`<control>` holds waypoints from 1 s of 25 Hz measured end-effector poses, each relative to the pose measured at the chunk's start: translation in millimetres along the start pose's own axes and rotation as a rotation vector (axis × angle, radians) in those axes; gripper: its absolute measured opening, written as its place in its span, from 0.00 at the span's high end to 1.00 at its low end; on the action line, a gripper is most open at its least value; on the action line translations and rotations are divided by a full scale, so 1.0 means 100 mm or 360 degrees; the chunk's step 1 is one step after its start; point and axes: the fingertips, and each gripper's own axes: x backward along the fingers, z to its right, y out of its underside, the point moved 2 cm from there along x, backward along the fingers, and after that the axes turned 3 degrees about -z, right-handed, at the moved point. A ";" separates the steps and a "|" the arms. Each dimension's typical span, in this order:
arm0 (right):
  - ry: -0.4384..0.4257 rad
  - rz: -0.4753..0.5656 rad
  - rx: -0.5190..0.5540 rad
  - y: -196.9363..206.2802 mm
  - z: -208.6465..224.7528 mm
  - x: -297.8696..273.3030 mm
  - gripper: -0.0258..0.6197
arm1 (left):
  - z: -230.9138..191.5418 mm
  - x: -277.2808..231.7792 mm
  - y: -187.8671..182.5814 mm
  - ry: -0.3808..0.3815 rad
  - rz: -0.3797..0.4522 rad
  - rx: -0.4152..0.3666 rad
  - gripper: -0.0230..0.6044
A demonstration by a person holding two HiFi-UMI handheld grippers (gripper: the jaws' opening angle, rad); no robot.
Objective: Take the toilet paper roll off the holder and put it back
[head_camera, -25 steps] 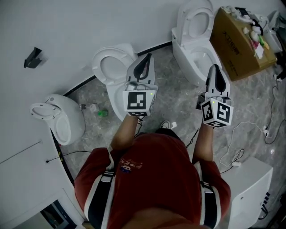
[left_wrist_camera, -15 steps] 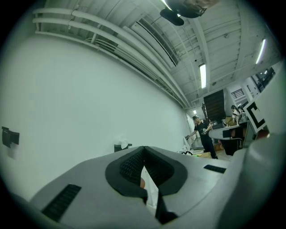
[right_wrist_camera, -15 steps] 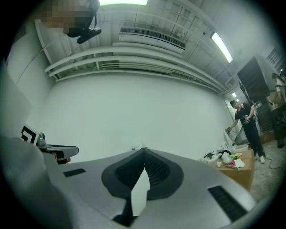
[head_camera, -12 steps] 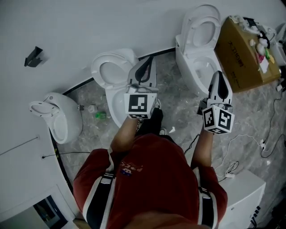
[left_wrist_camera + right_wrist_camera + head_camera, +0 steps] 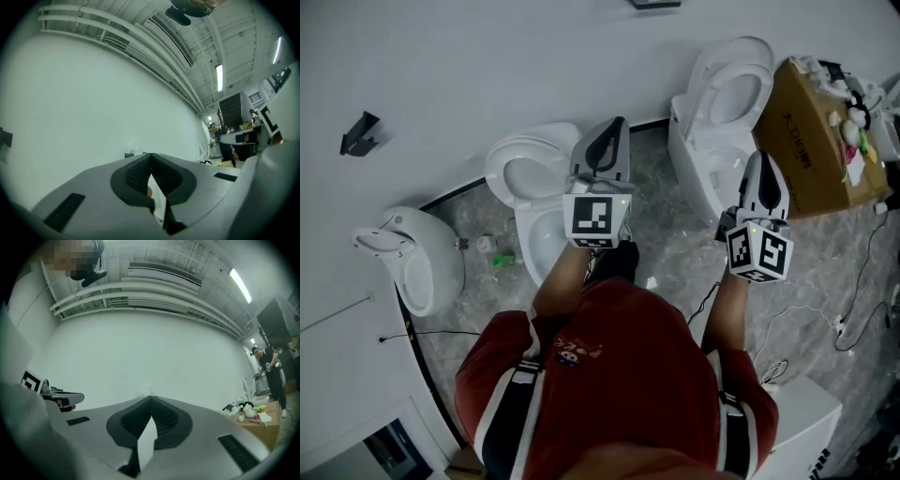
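Left gripper (image 5: 150,155): jaws closed tip to tip, nothing between them. Right gripper (image 5: 150,398): likewise closed and empty. I found both held roughly level, side by side, pointing at the white wall (image 5: 487,66) and well short of it.

Toilet paper roll: I could not make it out plainly in any view. A small dark fitting (image 5: 654,3) sat on the wall at the top edge of the head view. In the left gripper view a pale tuft showed above it. I judged this to be the holder with the roll on it, untouched. The task had not begun, and the step in hand was the approach.

Recommendation: come at the wall squarely and open one pair of jaws before arrival. Take the roll across its soft outer wrap, not by the loose end. Squeeze lightly, since paper on a card core crushes. Draw it off along the holder's arm, whose direction I could not see.

Materials, by size:
- The wall: matt, smooth, unmarked.
- At its foot: a grey veined stone floor (image 5: 666,244).
- Against the wall: the middle toilet (image 5: 525,178) and the right toilet (image 5: 722,103), both glossy white and rounded, lids up.
- Further right along the wall: a brown cardboard box (image 5: 811,141), open, holding oddments.
- On the wall to the left: a small black angular bracket (image 5: 358,133).
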 end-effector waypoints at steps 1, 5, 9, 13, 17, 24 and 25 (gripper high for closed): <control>-0.0006 -0.0002 0.0003 0.00 -0.02 -0.17 0.95 | -0.09 -0.13 0.00 -0.0005 0.0002 -0.0002 0.93; -0.0032 -0.0010 0.0014 -0.01 -0.11 -0.84 0.95 | -0.46 -0.65 0.02 -0.0021 -0.0002 0.0000 0.93; -0.0059 -0.0025 0.0026 0.02 -0.19 -1.46 0.95 | -0.81 -1.12 0.10 -0.0041 -0.0020 0.0013 0.93; -0.0072 -0.0045 0.0031 0.11 -0.24 -2.00 0.95 | -1.07 -1.53 0.19 -0.0032 -0.0035 0.0029 0.93; -0.0086 -0.0051 0.0029 0.17 -0.30 -2.43 0.95 | -1.28 -1.86 0.25 -0.0024 -0.0036 0.0025 0.93; -0.0102 -0.0037 0.0013 0.15 -0.37 -2.89 0.95 | -1.53 -2.23 0.20 -0.0035 -0.0019 0.0008 0.93; -0.0106 -0.0032 0.0010 0.15 -0.36 -2.95 0.95 | -1.55 -2.28 0.19 -0.0040 -0.0015 0.0005 0.93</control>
